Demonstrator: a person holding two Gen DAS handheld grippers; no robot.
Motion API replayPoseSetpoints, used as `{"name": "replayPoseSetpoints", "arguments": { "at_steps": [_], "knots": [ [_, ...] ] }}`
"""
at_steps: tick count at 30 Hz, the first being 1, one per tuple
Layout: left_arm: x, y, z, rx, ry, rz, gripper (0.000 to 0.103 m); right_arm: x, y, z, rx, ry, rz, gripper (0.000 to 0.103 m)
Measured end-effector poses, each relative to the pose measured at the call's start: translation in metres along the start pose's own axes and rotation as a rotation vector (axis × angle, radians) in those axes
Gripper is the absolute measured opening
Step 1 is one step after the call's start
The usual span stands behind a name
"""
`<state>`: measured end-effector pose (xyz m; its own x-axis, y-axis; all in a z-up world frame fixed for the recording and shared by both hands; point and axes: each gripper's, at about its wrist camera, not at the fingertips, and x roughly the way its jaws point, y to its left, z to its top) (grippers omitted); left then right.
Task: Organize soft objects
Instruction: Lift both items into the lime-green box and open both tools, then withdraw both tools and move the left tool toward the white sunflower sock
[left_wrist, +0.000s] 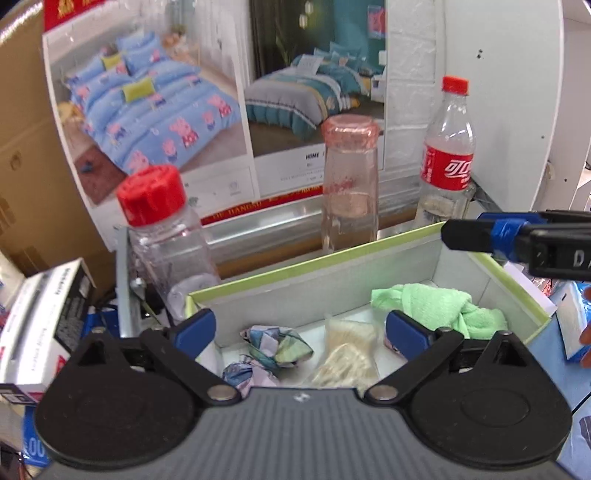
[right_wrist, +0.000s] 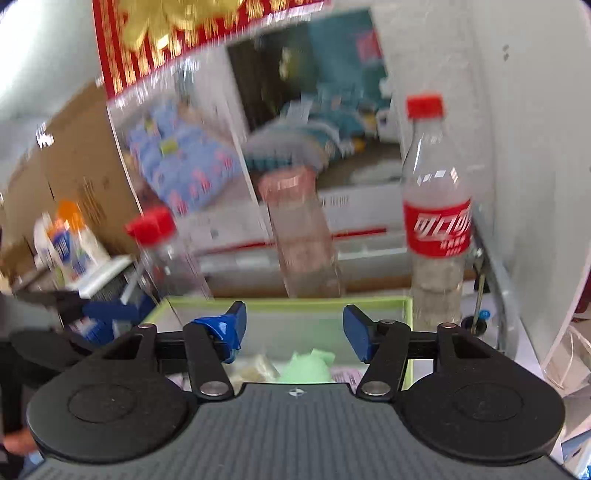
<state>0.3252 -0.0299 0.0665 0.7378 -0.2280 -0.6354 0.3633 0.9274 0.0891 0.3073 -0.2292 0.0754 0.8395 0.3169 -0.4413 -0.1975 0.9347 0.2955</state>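
Observation:
A shallow box with a green rim (left_wrist: 317, 258) holds the soft things: a knotted green towel (left_wrist: 439, 306) at its right end, a beige packet (left_wrist: 347, 350) in the middle, and two crumpled patterned cloths (left_wrist: 275, 345) at the left. My left gripper (left_wrist: 301, 326) hangs over the box's near side, open wide, with nothing between its blue pads. The right gripper's fingers (left_wrist: 480, 236) reach in above the box's right corner. In the blurred right wrist view, my right gripper (right_wrist: 293, 328) is open above the green towel (right_wrist: 310, 365) and touches nothing.
Behind the box stand a red-capped clear jar (left_wrist: 162, 236), a pink-capped glass bottle (left_wrist: 349, 184) and a cola bottle (left_wrist: 447, 147). A bedding poster (left_wrist: 155, 110) and a cardboard box (left_wrist: 26, 155) back them. White cartons (left_wrist: 48, 325) lie at the left.

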Motion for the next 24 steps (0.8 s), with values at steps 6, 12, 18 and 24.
{"name": "replayPoseSetpoints", "arguments": {
  "at_steps": [6,12,18,24],
  "knots": [
    [-0.052,-0.015,-0.017,-0.001,-0.049,-0.014,0.1,-0.051,0.012,-0.011,-0.008,-0.036,-0.003,0.052],
    [-0.112,-0.015,-0.053,-0.04,-0.092,-0.008,0.101,-0.106,0.025,-0.05,-0.026,-0.037,-0.058,0.057],
    [-0.159,-0.001,-0.114,-0.131,-0.083,0.131,0.102,-0.158,0.029,-0.102,0.042,-0.043,-0.105,0.06],
    [-0.173,0.029,-0.192,-0.306,0.045,0.239,0.102,-0.205,0.018,-0.166,0.179,-0.129,-0.219,0.061]
  ]
}}
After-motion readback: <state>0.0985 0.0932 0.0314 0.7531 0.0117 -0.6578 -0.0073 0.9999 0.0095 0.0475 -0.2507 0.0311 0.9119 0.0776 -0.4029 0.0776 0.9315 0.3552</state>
